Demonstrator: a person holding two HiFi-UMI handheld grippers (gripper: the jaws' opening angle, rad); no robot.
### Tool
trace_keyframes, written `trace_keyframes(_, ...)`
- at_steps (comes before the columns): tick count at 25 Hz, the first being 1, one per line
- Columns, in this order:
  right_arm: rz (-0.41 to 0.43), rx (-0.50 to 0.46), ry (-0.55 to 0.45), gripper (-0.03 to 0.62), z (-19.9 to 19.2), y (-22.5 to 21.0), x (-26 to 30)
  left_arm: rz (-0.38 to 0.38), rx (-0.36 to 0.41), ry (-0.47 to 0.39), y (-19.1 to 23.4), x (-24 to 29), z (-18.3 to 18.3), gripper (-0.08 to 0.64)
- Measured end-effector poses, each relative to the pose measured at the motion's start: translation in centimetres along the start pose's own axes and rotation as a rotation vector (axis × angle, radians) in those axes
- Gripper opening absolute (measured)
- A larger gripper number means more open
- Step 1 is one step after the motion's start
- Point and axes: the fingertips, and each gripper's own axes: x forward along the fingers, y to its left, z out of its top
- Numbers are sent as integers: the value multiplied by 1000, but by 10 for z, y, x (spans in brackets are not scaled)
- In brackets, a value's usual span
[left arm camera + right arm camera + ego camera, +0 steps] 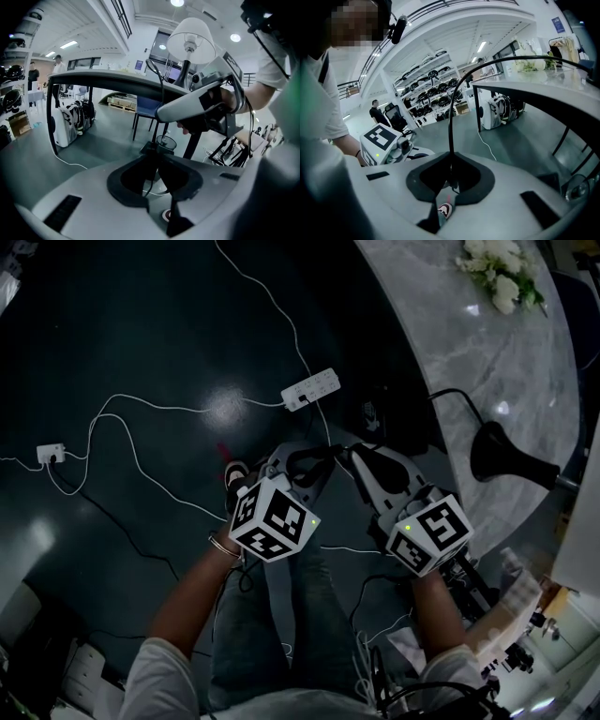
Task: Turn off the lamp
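Curved marble worktop (506,362) standing over a dark glossy floor (141,334) in a bright hall lined with shelving (426,93). White cables and a power strip (310,388) are lying on the floor beside the worktop. The lamp (191,42), white-shaded, is standing on the worktop, with its black base (497,454) near the worktop's edge and white flowers (502,268) farther along. A mesh bin (165,142) is sitting under the worktop, contents not discernible. The lamp cord (451,117) is arching down off the worktop. The left gripper (157,151) and right gripper (451,178) are each pinching it, fingers pressed together on the cord just off the worktop's edge.
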Motion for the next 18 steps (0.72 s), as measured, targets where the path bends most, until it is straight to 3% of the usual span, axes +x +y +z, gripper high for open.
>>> trace_keyframes(11, -5, 10, -4, 15, -2, 1, 2, 4, -45, -12, 3, -1, -3, 80)
trace_keyframes(18, -32, 33, -17, 15, -3, -4, 6, 46, -52, -29, 10, -3, -4, 80)
